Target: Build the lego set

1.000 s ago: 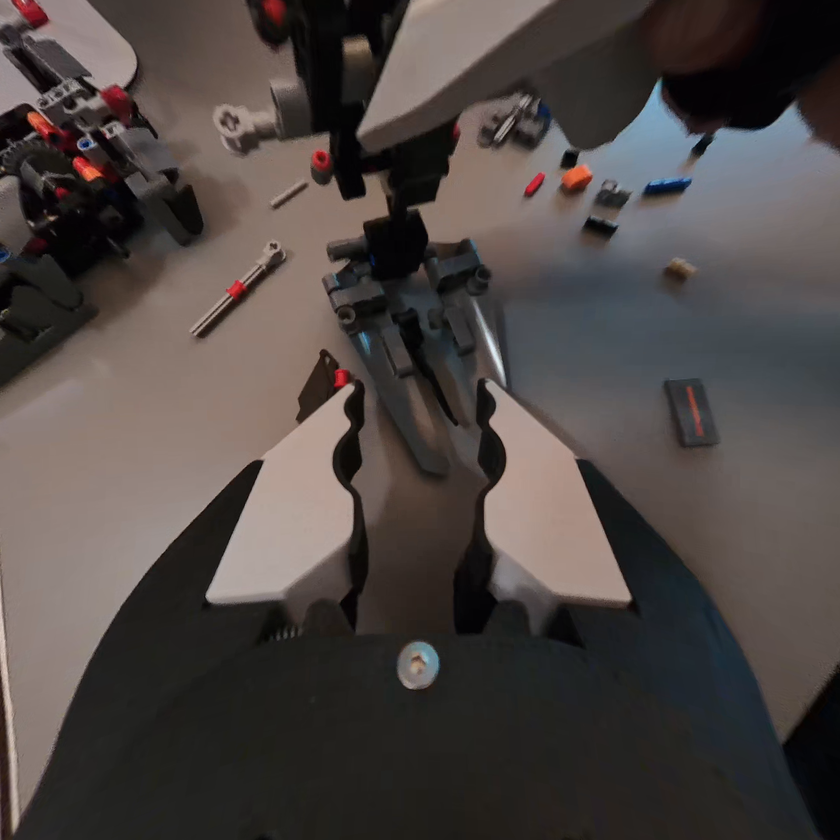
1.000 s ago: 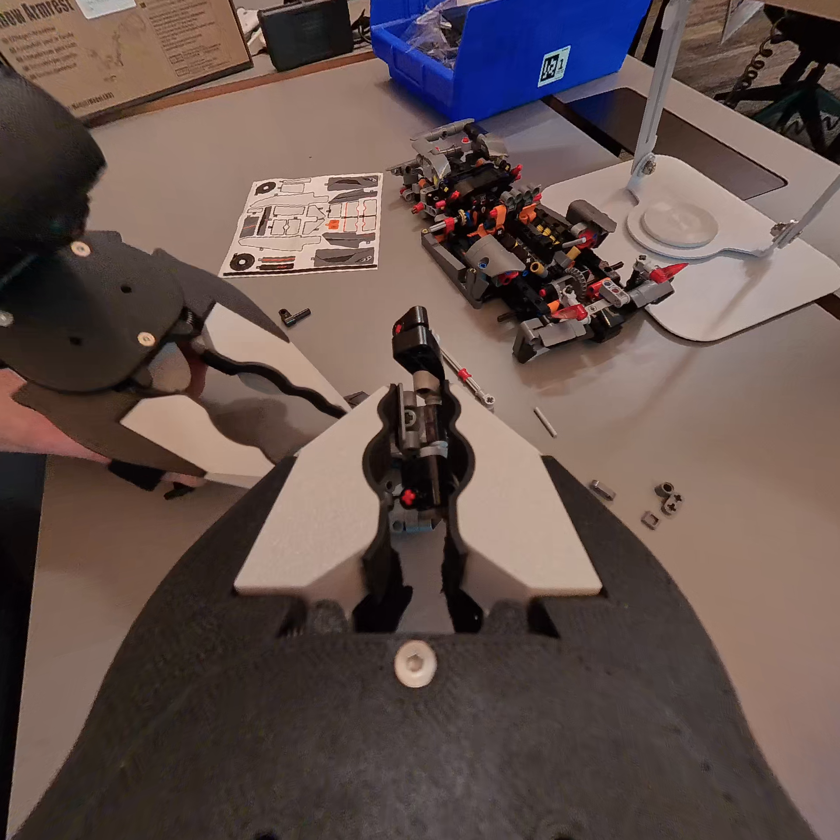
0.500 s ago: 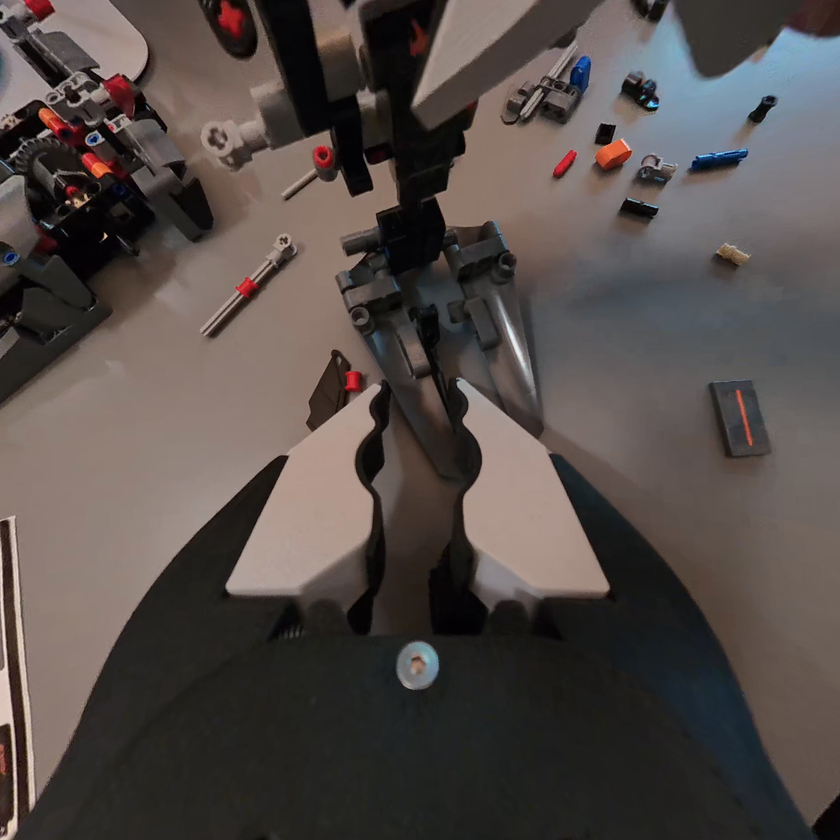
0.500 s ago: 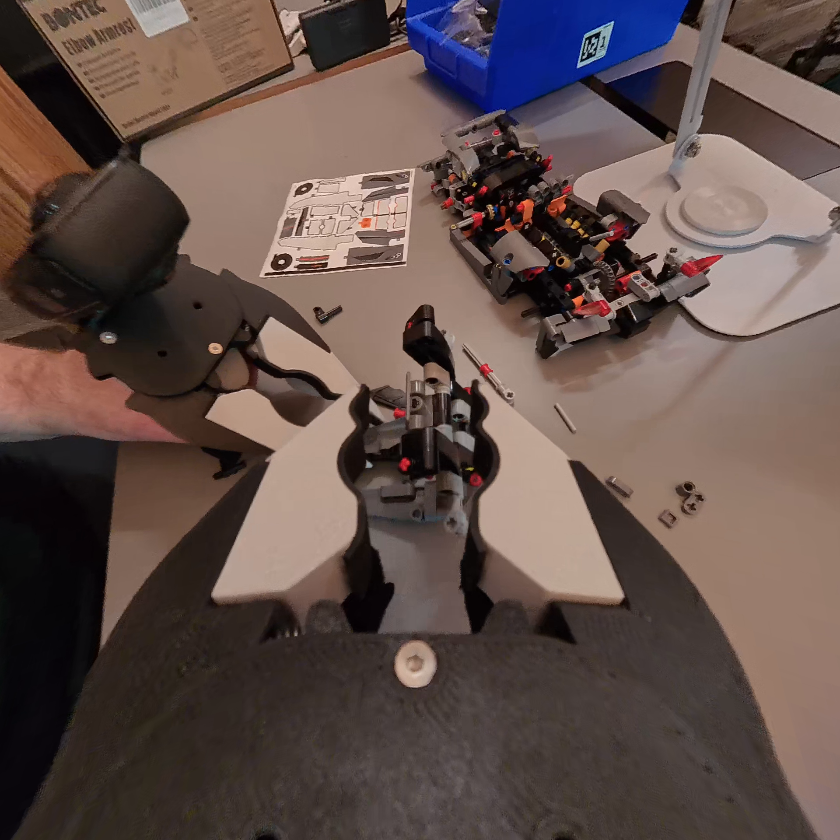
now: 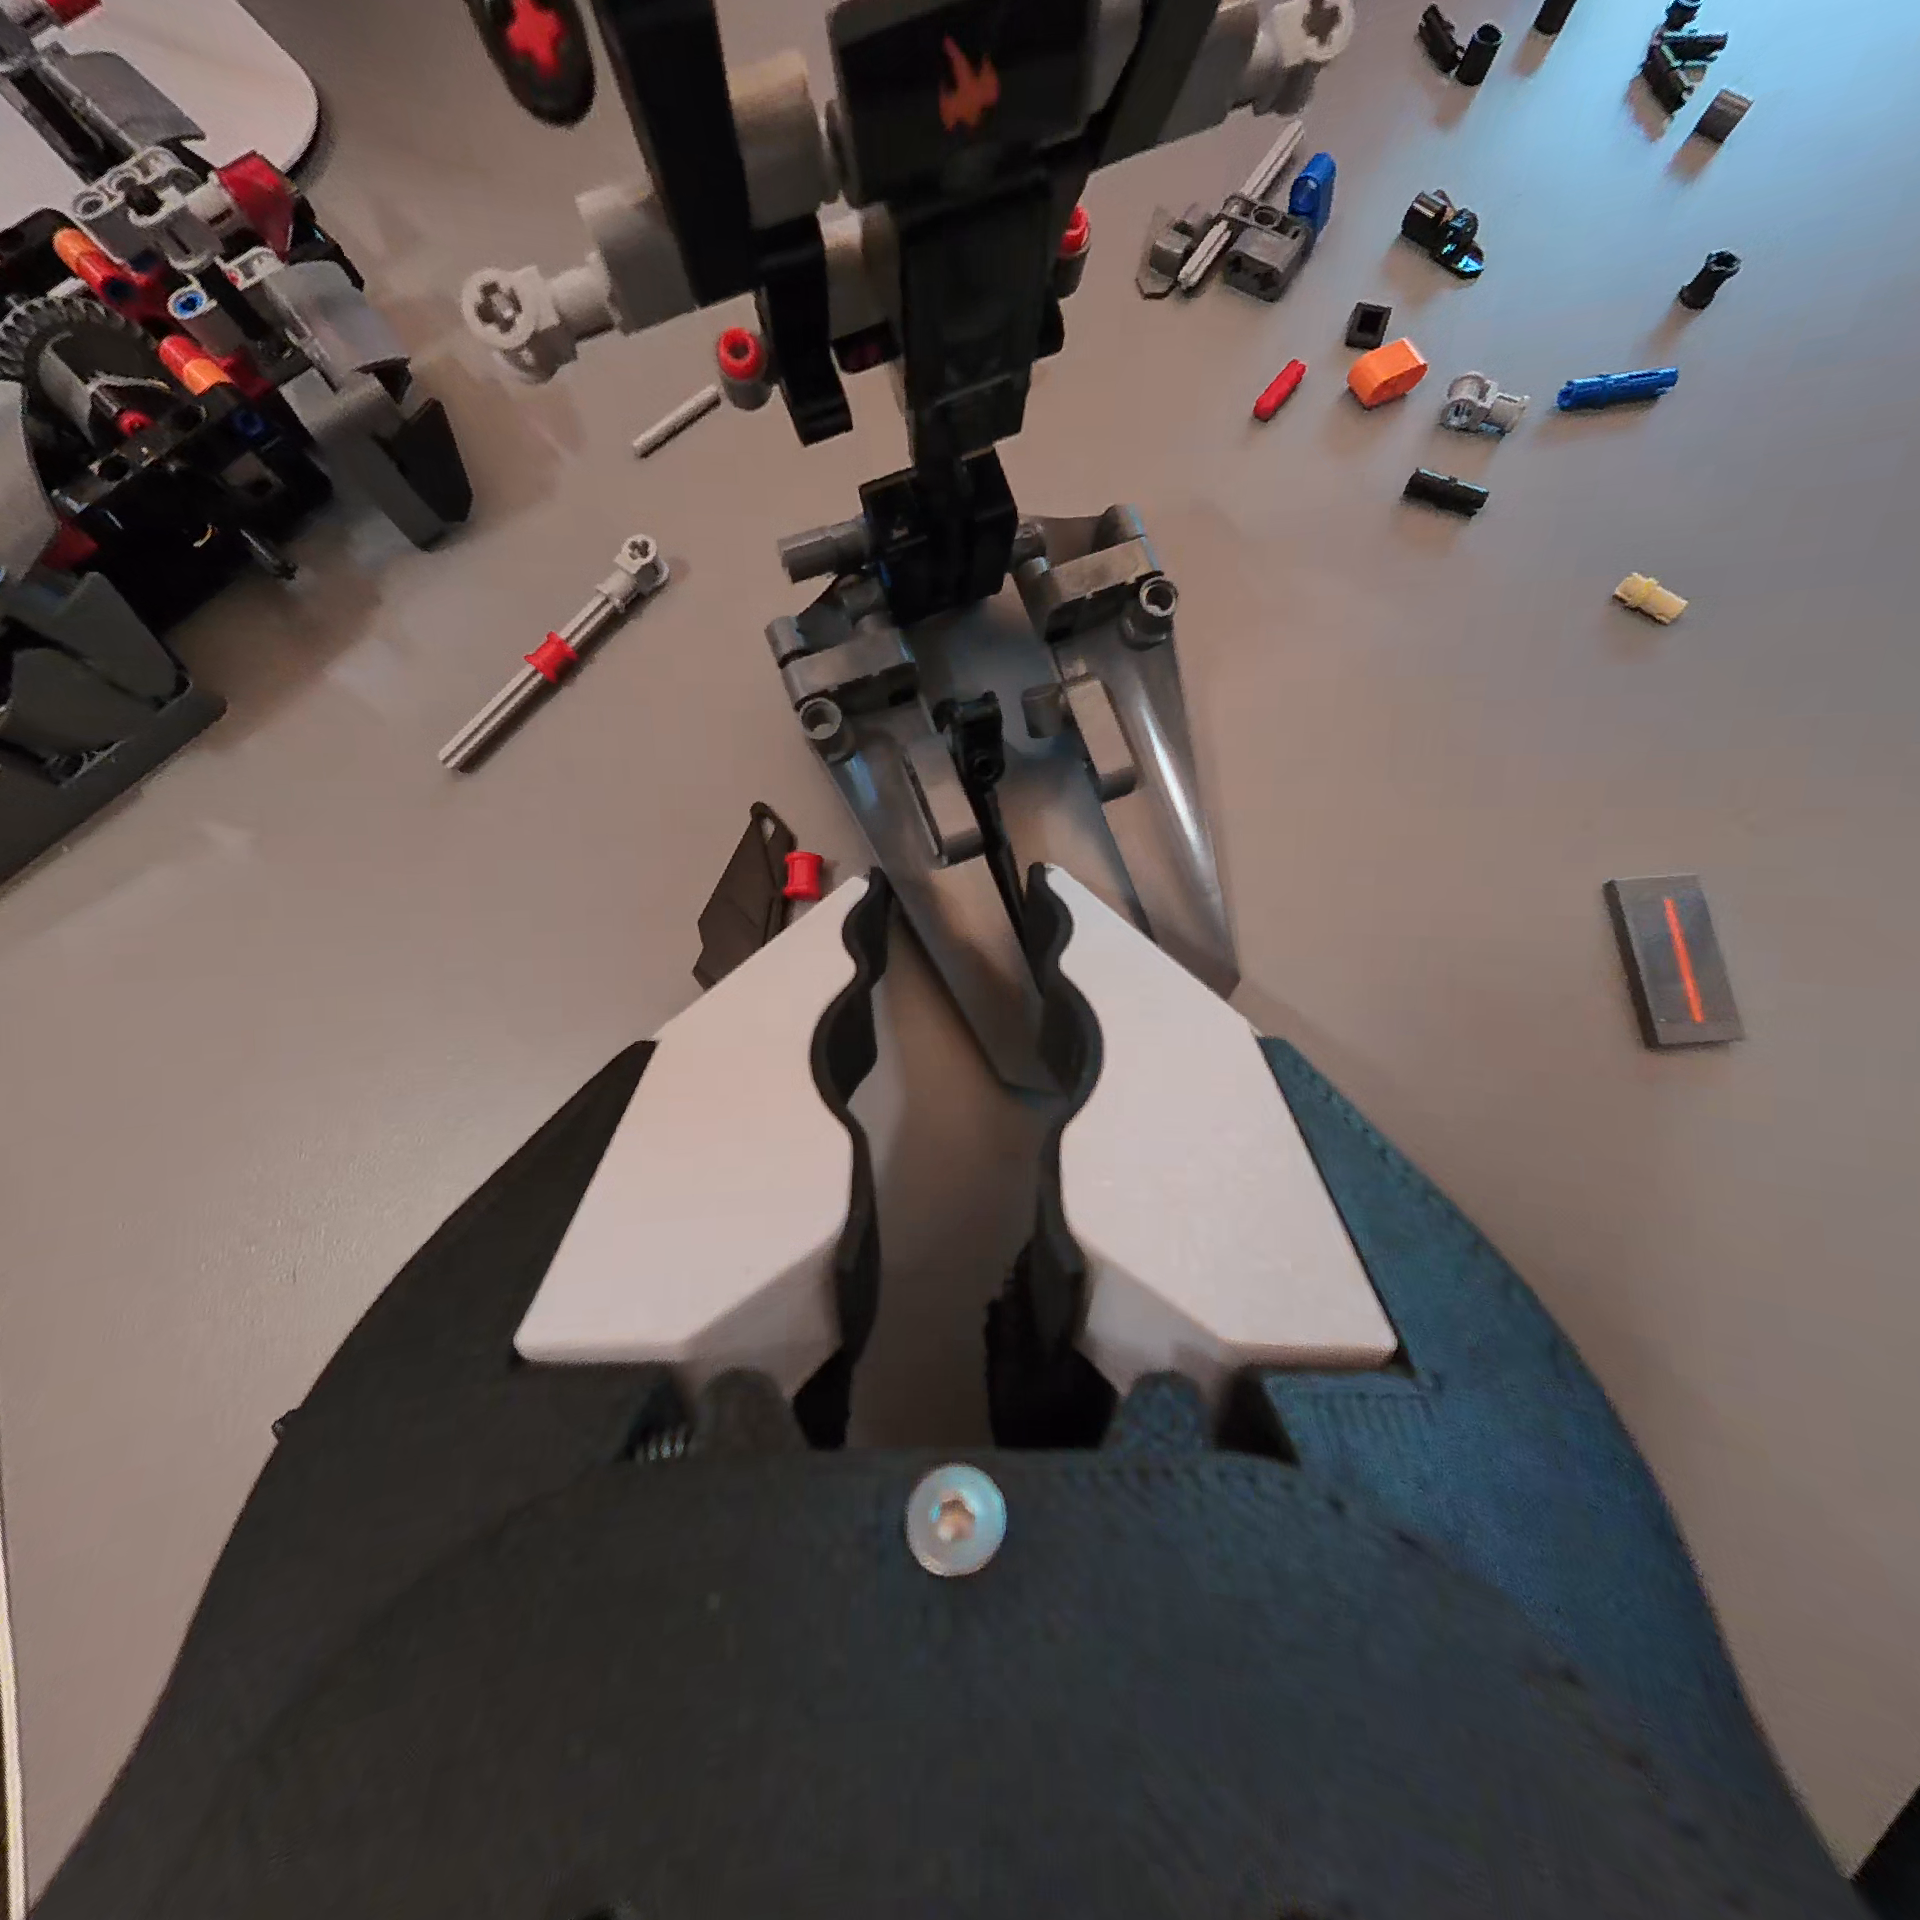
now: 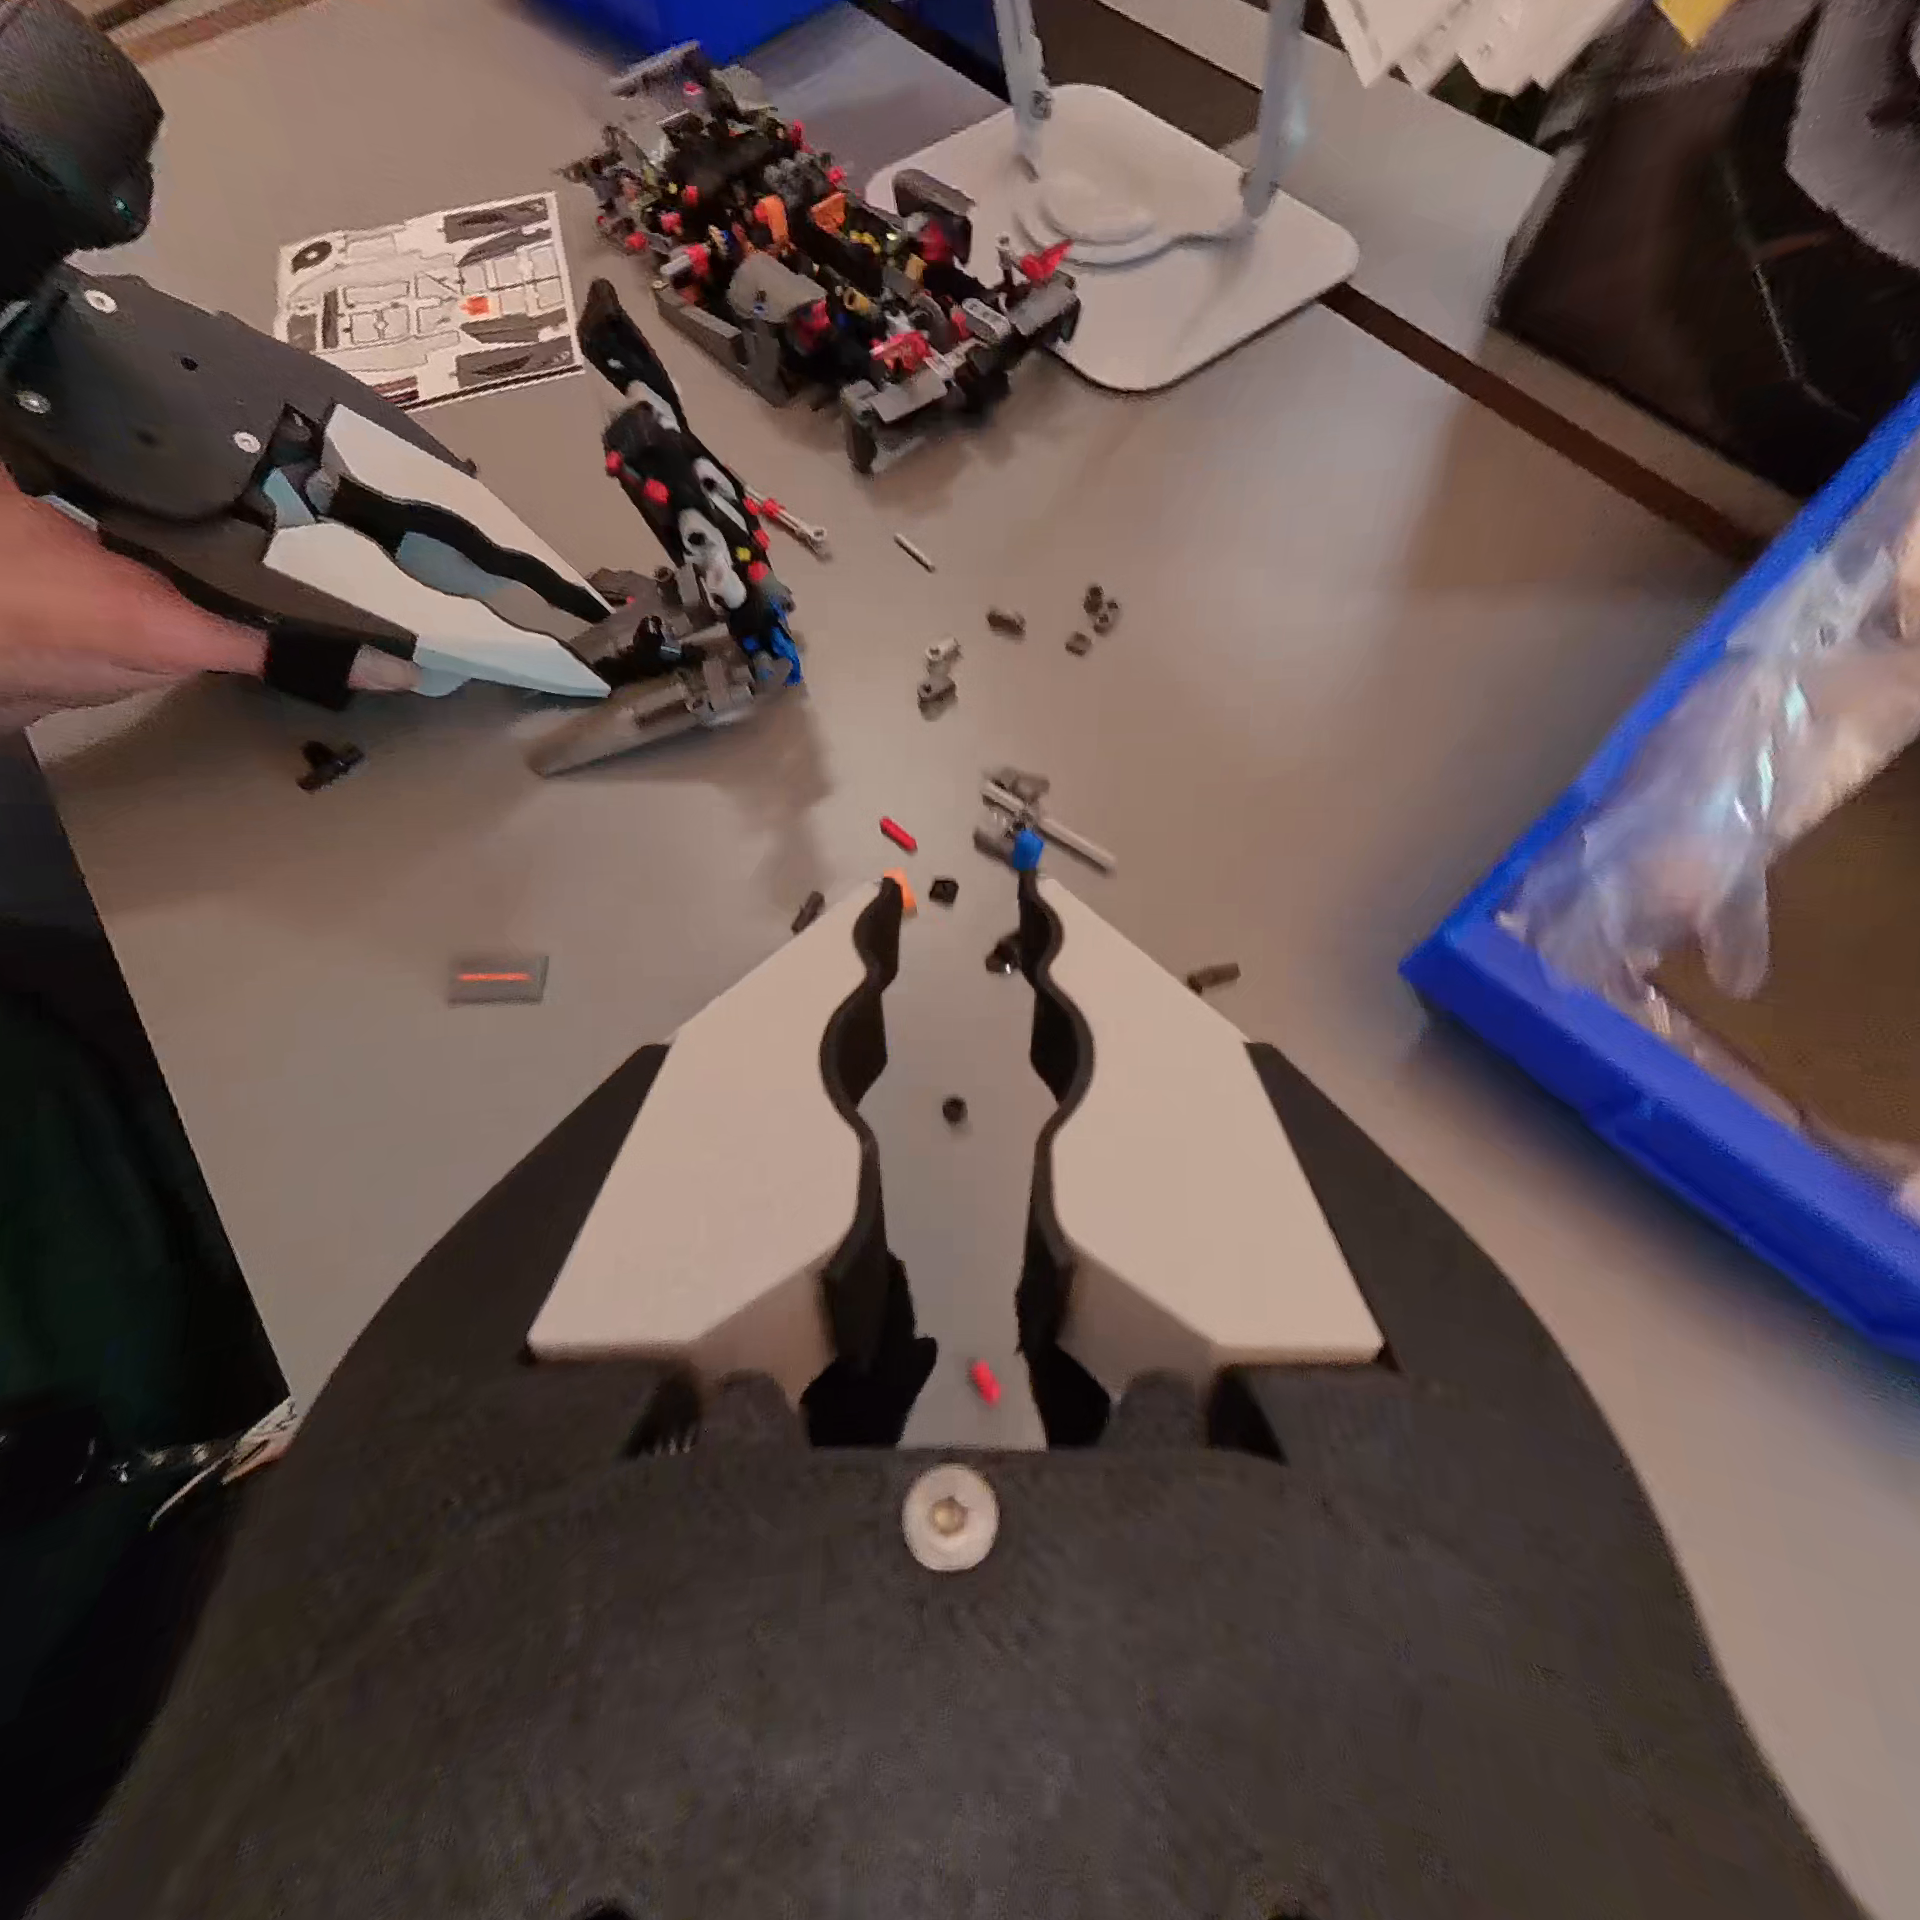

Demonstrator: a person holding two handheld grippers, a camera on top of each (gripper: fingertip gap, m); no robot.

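Note:
A grey and black lego sub-assembly [image 5: 977, 644] stands on the grey table, its pointed grey panels aimed at me and its black upper part [image 5: 935, 260] rising above. My left gripper [image 5: 956, 894] is shut on the tip of one pointed panel. In the right wrist view the sub-assembly [image 6: 686, 520] leans upright with the left gripper [image 6: 597, 649] on its base. My right gripper [image 6: 956, 899] is open and empty, well back from it, over loose small parts. The larger car chassis [image 6: 831, 270] lies beyond it and shows at the left edge of the left wrist view [image 5: 156, 416].
Loose parts lie around: an axle with a red bush [image 5: 551, 660], an orange piece [image 5: 1387, 372], a blue pin [image 5: 1616, 387], a dark tile with a red line [image 6: 499, 979]. A blue bin [image 6: 1662, 1039] stands at right, a sticker sheet [image 6: 436, 291] and a white stand base [image 6: 1195, 270] behind.
My right gripper has let go of the sub-assembly, opened and pulled back to the right. My left gripper has closed on the pointed grey panel.

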